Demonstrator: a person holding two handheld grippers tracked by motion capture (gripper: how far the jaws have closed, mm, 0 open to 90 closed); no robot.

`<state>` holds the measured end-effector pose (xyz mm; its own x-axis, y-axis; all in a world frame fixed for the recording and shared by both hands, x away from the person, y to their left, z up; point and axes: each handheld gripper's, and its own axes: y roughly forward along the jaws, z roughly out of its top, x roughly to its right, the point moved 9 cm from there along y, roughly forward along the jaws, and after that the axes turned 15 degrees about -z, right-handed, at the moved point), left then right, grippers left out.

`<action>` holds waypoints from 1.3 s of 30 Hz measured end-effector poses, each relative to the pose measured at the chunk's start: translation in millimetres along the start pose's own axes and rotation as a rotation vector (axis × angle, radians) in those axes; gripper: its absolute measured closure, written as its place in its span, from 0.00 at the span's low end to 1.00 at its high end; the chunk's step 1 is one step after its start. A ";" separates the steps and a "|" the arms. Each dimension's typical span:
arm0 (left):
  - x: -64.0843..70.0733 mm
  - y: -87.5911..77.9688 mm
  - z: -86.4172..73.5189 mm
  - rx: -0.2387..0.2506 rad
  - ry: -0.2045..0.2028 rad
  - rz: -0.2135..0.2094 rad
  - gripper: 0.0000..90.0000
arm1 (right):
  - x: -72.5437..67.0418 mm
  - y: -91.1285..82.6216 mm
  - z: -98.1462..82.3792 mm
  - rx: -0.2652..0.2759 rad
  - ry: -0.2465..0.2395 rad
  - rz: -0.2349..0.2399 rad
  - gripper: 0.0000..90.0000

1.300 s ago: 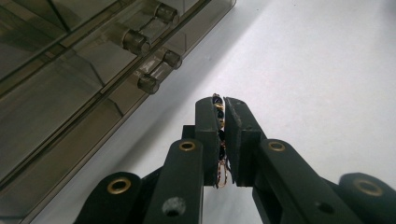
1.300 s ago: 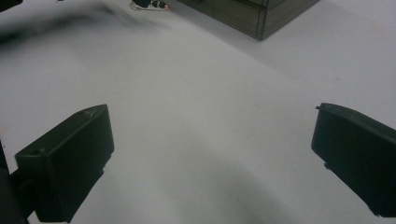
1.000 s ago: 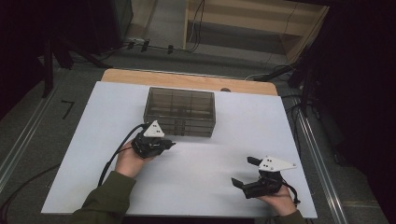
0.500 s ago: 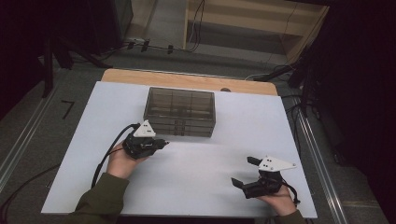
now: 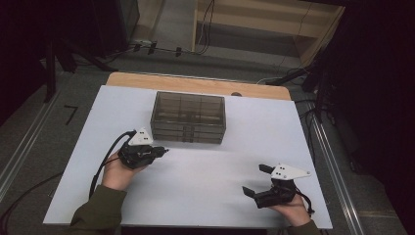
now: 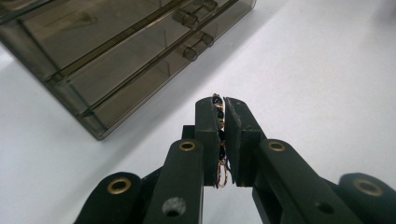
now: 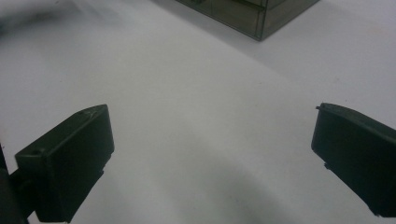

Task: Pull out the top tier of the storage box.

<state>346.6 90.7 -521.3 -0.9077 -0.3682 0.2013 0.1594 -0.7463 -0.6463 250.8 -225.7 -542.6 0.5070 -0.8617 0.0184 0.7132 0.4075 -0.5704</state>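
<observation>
We see a smoked plastic drawer organizer on the white table. At its seven o'clock our left gripper clamps a beaded gold chain; at five o'clock, our right gripper gapes empty.

Only the smoked drawer box stands on the white table, bare between both grippers

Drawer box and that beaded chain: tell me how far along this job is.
Done: the left gripper has the beaded chain pinched between its shut jaws, close to the front of the drawer box. In hand: carrying the chain at the box. Left: every drawer in sight looks shut, so one likely needs opening before the chain goes in. The right gripper rests open on the white table, holding nothing.
</observation>
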 end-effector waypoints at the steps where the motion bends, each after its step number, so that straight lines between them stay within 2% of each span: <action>1: -0.6 -1.2 -0.8 0.000 0.001 0.003 0.93 | 0.5 0.1 0.2 0.001 -0.003 -0.001 0.00; 15: -5.2 -19.3 -16.0 0.005 -0.025 0.032 0.93 | 1.0 0.4 0.4 0.001 -0.002 -0.002 0.00; 24: -11.5 -33.5 -28.8 0.000 -0.046 0.065 0.93 | 0.9 1.0 0.5 0.002 -0.003 -0.002 0.00; 34: -20.4 -44.1 -43.2 -0.014 -0.068 0.112 0.93 | 1.4 0.7 0.4 0.001 -0.001 -0.005 0.00; 39: -29.1 -43.3 -51.7 -0.046 -0.078 0.143 0.93 | 0.7 1.8 0.4 0.002 -0.010 -0.001 0.00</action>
<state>346.0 162.4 -537.2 -0.8437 -0.5122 0.1605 0.2652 -0.6578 -0.7050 252.7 -225.5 -543.3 0.5113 -0.8590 0.0266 0.7145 0.4077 -0.5685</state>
